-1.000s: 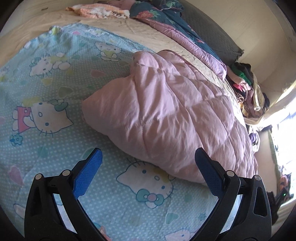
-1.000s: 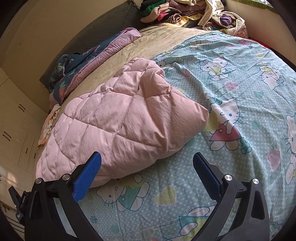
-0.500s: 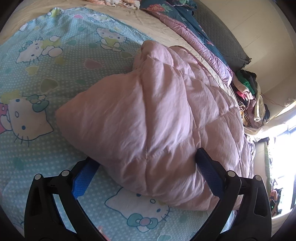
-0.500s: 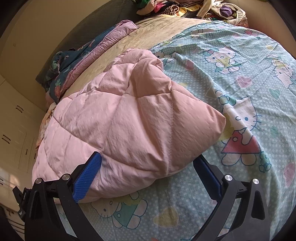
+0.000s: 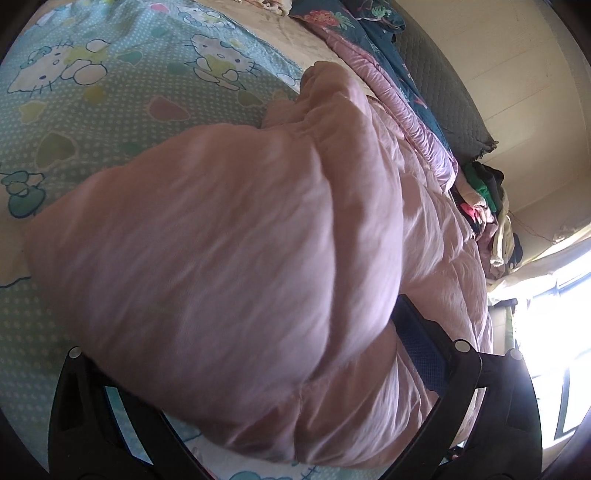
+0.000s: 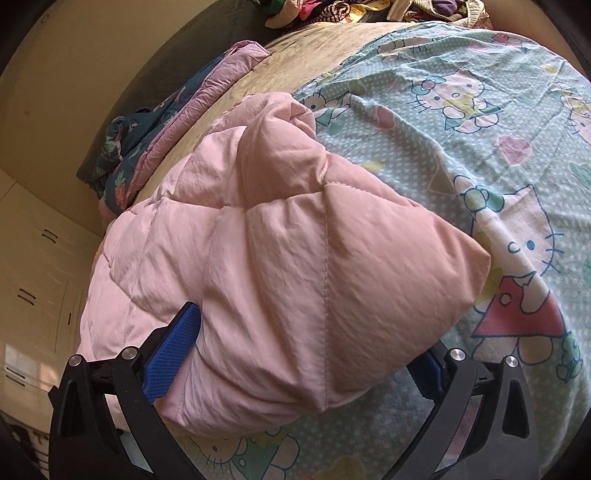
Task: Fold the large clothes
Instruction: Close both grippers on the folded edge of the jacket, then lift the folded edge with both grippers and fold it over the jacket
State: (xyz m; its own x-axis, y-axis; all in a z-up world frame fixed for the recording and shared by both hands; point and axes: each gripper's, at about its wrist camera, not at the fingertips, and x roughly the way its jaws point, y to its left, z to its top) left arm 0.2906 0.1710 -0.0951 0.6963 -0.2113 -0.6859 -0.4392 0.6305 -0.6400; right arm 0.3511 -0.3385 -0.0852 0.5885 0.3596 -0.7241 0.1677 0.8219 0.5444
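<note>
The pink quilted comforter (image 6: 295, 266) lies bunched on the bed, on the cartoon-print sheet (image 6: 480, 122), its folded corner toward both tools. The left tool (image 5: 258, 369) is spread wide, comforter bulk between its fingers. The right tool (image 6: 299, 354) is likewise wide, straddling the comforter's near corner. A clothes pile (image 5: 487, 218) sits at the bed's far edge.

Quilt (image 6: 288, 266) is laid on the bedsheet (image 6: 480, 122), filling centre frame, its near corner set between the right gripper (image 6: 306, 354) fingers. Blanket (image 6: 177, 122) is bunched upper left, clothes pile (image 6: 369, 9) along top edge.
</note>
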